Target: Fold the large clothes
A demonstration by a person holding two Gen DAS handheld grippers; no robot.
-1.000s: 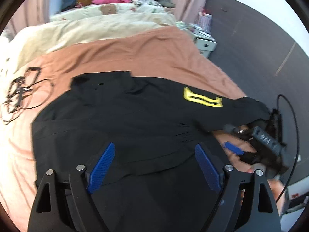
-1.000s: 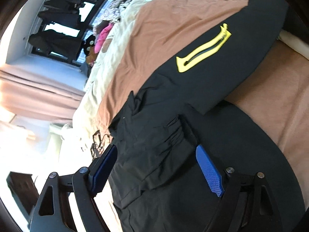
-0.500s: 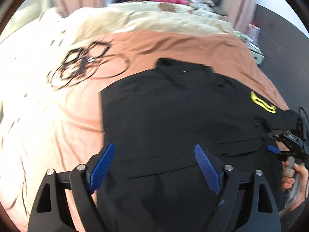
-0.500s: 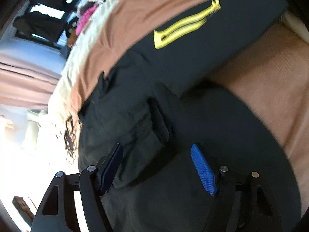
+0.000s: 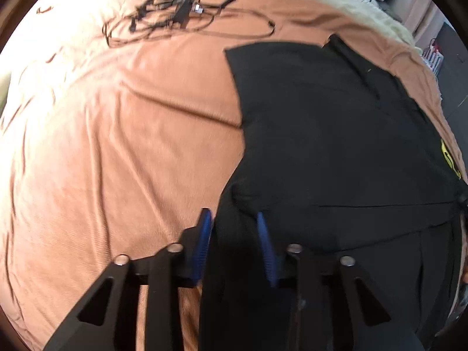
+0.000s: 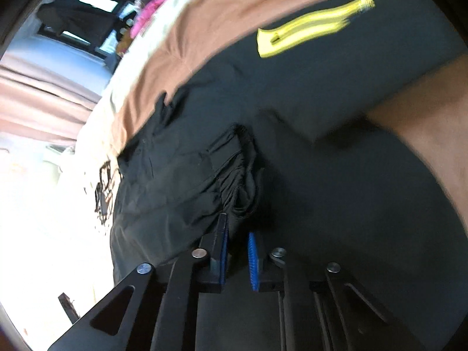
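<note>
Matt black woven cloth on the jacket (image 5: 336,146), smooth with fine creases, gathered at the cuff (image 6: 237,172); yellow zip trim (image 6: 310,32) slightly glossy. Terracotta bedsheet (image 5: 117,146) of soft, finely ribbed matt cloth. Black cables (image 5: 181,14), thin and plastic-sheathed. Gripper fingers (image 5: 204,242) of matt black plastic, ridged blue pads, shiny metal pins.

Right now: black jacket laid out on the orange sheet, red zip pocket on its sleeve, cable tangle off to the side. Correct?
Not quite. The zip pocket on the black jacket is yellow, not red; the right wrist view shows it plainly. The rest holds: the jacket lies on the orange sheet, and the cable tangle sits apart from it.
</note>
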